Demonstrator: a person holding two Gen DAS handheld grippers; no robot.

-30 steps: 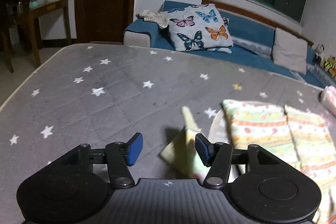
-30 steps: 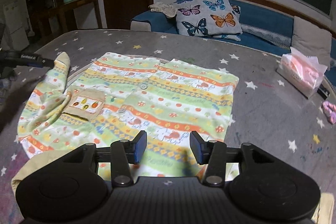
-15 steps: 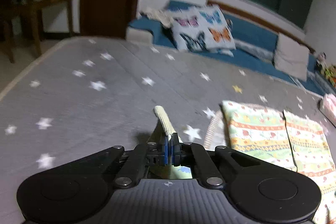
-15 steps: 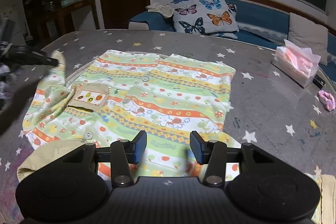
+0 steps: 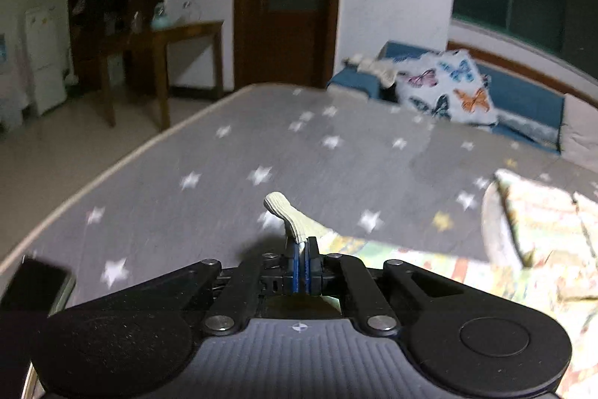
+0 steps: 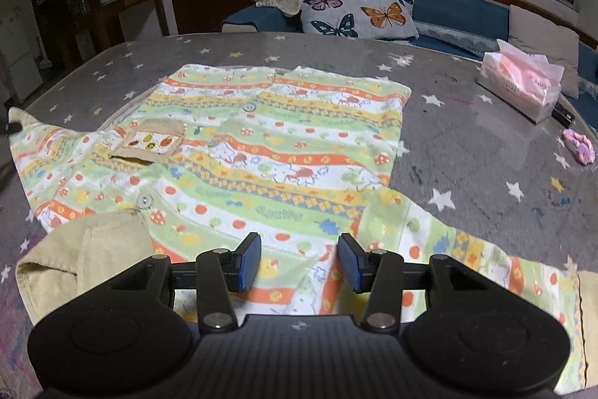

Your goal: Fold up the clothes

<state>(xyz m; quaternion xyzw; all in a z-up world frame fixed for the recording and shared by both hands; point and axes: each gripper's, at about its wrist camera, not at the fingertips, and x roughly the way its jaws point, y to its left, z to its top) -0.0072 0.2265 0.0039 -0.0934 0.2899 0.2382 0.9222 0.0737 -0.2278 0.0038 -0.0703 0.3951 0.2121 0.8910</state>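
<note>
Where shirt point(image 6: 261, 152) lies, grey starred mat point(image 6: 467, 137), sofa point(image 6: 448, 6) behind

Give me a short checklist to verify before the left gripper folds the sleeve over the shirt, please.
1. Left gripper shut on sleeve cuff: ok.
2. Right gripper open, holding nothing: ok.
3. Shirt body lies flat on the mat: ok.
4. Tissue pack and pink scrunchie apart from the shirt: ok.
5. How much cuff sits between the pads: cannot tell.
</note>
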